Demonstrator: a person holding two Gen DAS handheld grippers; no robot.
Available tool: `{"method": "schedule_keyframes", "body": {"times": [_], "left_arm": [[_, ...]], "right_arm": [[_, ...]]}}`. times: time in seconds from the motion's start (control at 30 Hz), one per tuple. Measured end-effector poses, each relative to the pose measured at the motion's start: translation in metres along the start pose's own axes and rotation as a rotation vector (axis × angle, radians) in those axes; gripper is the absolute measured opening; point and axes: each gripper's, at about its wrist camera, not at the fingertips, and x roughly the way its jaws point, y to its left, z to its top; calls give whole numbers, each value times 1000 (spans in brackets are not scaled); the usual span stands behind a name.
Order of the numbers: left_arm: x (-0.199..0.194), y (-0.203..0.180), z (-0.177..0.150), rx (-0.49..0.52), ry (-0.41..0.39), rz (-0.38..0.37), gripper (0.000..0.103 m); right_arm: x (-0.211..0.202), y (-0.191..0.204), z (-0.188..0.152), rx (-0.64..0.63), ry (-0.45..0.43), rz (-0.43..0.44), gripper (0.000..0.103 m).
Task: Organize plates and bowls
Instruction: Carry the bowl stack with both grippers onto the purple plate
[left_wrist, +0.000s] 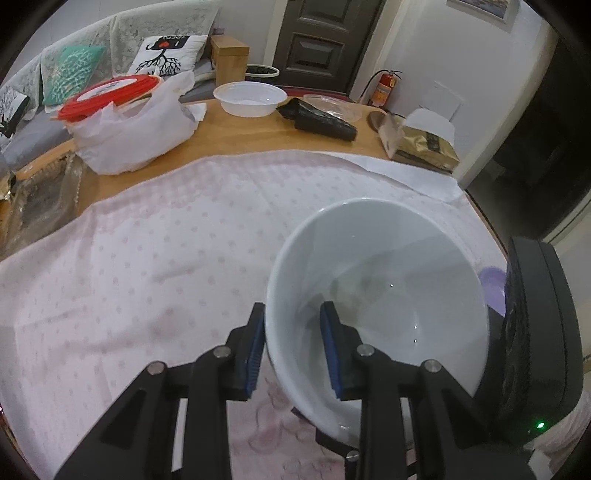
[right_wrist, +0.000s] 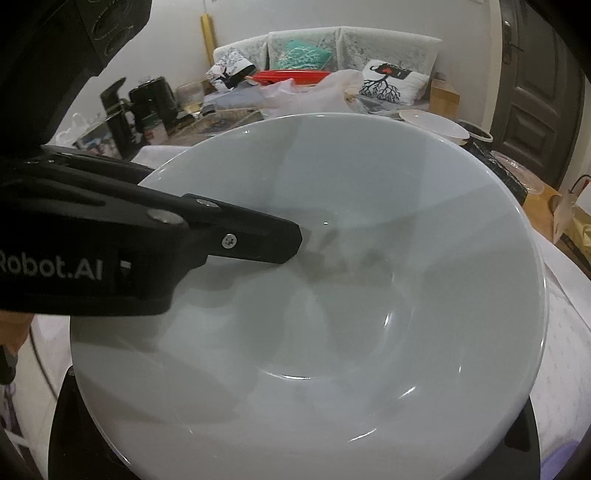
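Note:
A pale grey-white bowl (left_wrist: 391, 288) hangs tilted above the pink dotted cloth (left_wrist: 147, 266). My left gripper (left_wrist: 293, 343) is shut on the bowl's near rim, one blue-padded finger outside the wall and one inside. The same bowl (right_wrist: 351, 295) fills the right wrist view, with the left gripper's finger (right_wrist: 258, 240) reaching in from the left. My right gripper's own fingers are hidden under the bowl; its black body (left_wrist: 535, 332) stands just right of the bowl. A lilac object (left_wrist: 493, 284) peeks out behind the bowl.
At the table's far side stand a bagged red-lidded container (left_wrist: 118, 122), a white plastic bowl (left_wrist: 249, 98), a clear bowl (left_wrist: 332, 107), a black packet (left_wrist: 321, 120) and a tissue box (left_wrist: 421, 142). A kettle and a sofa (right_wrist: 332, 51) lie beyond.

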Motion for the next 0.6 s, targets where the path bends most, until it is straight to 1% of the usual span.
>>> {"method": "schedule_keyframes", "body": {"times": [0.13,0.3,0.47,0.6], "left_arm": [[-5,-6,-21,-5,23,8,25],[-3,-5,-39,-15,43,9,25],[3,0,-45,-41,48,-7,25],[3,0,-43,-31,40,-14,25]], "right_arm": [[-4,9,-13,-5,19,18,101],[-2,18,-27,-11,48,36,101],[4,20,-31,-31,64,28,102],[5,18,-33,-38,60,19,102]]}}
